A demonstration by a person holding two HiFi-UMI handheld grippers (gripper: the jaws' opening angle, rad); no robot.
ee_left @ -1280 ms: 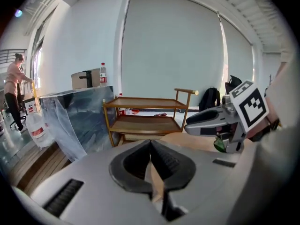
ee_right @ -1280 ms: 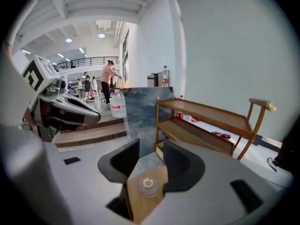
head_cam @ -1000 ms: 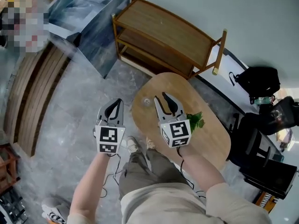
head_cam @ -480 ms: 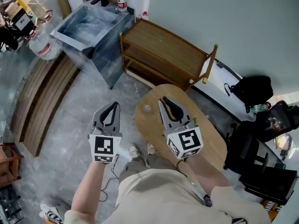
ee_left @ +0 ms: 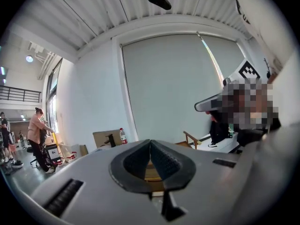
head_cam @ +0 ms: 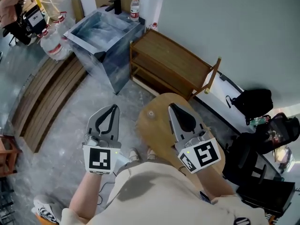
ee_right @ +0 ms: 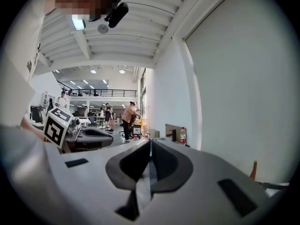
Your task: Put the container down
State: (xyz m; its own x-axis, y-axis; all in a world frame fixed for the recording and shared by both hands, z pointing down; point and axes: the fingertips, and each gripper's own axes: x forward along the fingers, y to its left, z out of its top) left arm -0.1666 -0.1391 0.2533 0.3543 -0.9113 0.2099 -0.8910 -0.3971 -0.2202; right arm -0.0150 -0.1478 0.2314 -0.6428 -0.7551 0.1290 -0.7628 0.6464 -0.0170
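Note:
A small clear round container [head_cam: 151, 115] rests on the oval wooden table [head_cam: 157, 135], near its far end. My right gripper [head_cam: 171, 105] hovers above the table, just right of the container and apart from it. In the right gripper view its jaws [ee_right: 150, 140] finish closing and meet with nothing between them. My left gripper [head_cam: 114, 107] hangs over the floor to the left of the table. It is also shut and empty, and its pads touch in the left gripper view [ee_left: 150, 142]. Both grippers point out level into the room.
A wooden two-tier rack [head_cam: 173, 60] stands beyond the table against the wall. A grey sink block [head_cam: 101, 32] with a bottle [head_cam: 135, 7] is at the far left, with wooden slats [head_cam: 42, 97] beside it. A black bag [head_cam: 255, 100] lies at the right. A person [ee_right: 127, 118] stands far off.
The right gripper's jaws have closed. Both grippers have risen nearer the head camera, and the green leaves on the table are now hidden behind the right gripper.

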